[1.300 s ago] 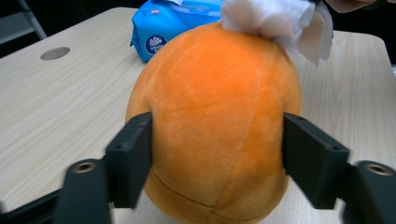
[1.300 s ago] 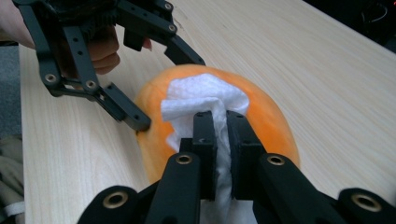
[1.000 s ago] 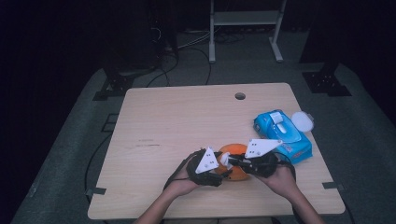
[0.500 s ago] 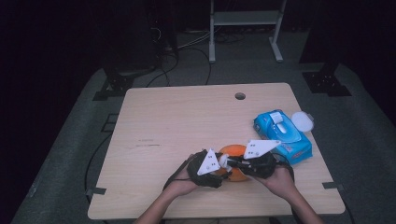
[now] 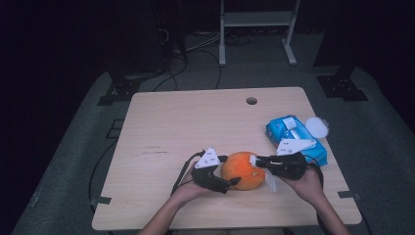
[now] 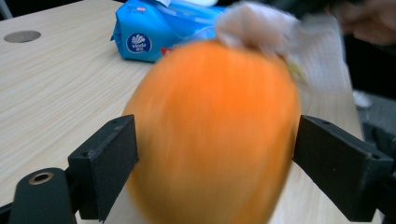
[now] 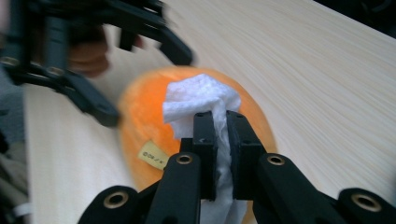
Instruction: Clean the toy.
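We see an orange ball (image 5: 243,170) sitting on the wooden table (image 5: 195,117), close to the near edge and between the two grippers. In the left gripper view the orange ball (image 6: 212,135) is blurred and sits between the two black jaws, which stand wide on either side of it; the jaws have just been opening, and whether their pads touch the skin we cannot tell — the right-hand jaw looks just clear of it. From above, the left gripper (image 5: 230,182) lies low at the ball's left side, with the person's left hand (image 5: 188,191) behind it.

The right gripper (image 7: 221,122) is clenched on a white tissue (image 7: 201,103): its two jaws stand almost together with the crumpled paper pinched between them, and a loose strip of it hangs down behind the jaws. The bunched end of the tissue rests against the top of the ball. A small yellow label (image 7: 153,155) shows on the orange skin just left of the jaws. In the high view the right gripper (image 5: 255,160) comes in from the ball's right side, held by the right hand (image 5: 306,183).

A blue pack of wipes (image 5: 293,137) lies on the table just beyond the right hand — its white round lid (image 5: 317,127) is beside it, near the table's right edge.
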Motion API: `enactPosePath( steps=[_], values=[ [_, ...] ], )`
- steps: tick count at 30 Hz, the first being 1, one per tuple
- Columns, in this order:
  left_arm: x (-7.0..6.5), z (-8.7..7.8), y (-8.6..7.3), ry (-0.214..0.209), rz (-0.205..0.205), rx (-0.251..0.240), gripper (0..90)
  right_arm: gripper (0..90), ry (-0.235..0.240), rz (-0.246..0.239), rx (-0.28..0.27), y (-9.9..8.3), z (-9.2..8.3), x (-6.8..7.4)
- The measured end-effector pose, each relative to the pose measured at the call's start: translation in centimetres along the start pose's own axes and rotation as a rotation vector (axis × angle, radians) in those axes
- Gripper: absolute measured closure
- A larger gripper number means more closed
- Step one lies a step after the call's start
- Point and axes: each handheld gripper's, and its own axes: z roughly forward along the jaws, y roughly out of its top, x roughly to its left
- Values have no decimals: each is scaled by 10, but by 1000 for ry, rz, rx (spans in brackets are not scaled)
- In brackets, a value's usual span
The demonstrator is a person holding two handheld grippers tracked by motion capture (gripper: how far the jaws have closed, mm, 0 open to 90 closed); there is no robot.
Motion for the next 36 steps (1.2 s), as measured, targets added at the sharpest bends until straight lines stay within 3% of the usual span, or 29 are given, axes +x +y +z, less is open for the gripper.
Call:
enactPosePath(
  steps=[2, 4, 5, 6, 8, 11, 12, 13, 14, 16, 18, 21, 23, 27, 29, 30, 31, 32, 34, 36],
  values=[
    [-1, 1, 0, 5, 5, 10, 164, 824, 16, -14, -3, 3, 3, 6],
    [-3, 0, -2, 7, 45, 22, 203, 824, 52, -61, 0, 11, 12, 21],
    [-2, -2, -3, 14, 67, 40, 236, 823, 36, -104, 20, 14, 16, 29],
    [-2, -3, -4, 14, 74, 41, 253, 823, 30, -113, 22, 14, 17, 30],
    [-2, -4, -5, 15, 89, 45, 270, 824, 25, -119, 23, 14, 16, 29],
    [-3, -7, -6, 1, 130, 65, 287, 824, 0, -53, 13, 5, 5, 8],
    [-3, -7, -6, 1, 130, 65, 280, 824, 0, -53, 13, 5, 5, 8],
    [-3, -8, -5, -24, 126, 56, 259, 824, 0, -18, 14, -4, 1, -1],
    [-3, -8, -5, -24, 126, 56, 229, 824, 0, -18, 14, -4, 1, -1],
    [2, -7, -1, 2, 59, 30, 130, 824, -6, -8, 16, -8, -2, -3],
    [5, -4, -3, 0, 14, 30, 76, 824, 29, -7, 4, -8, 0, -1],
    [4, 5, -10, -51, -23, 54, 103, 820, 45, -34, 12, -4, 6, 7],
    [0, 5, -10, -48, -16, 49, 155, 821, 45, -48, 20, -3, 8, 10],
    [-8, 0, 0, 6, 87, 53, 287, 824, 45, -38, -14, 1, 7, 11],
    [-12, -3, 5, 59, 187, 50, 318, 824, 35, -55, -29, 6, 8, 15],
    [-12, -3, 5, 59, 187, 50, 324, 824, 32, -67, -34, 9, 9, 18],
    [-14, -5, 8, 96, 247, 54, 324, 824, 32, -67, -34, 9, 9, 18],
    [-13, -9, 10, 146, 349, 69, 326, 825, 14, -92, -31, 13, 13, 22],
    [-10, -11, 9, 151, 371, 80, 314, 825, 14, -92, -25, 14, 14, 22],
    [4, -14, -1, 91, 274, 88, 261, 824, 9, -80, 9, 7, 21, 16]
  ],
)
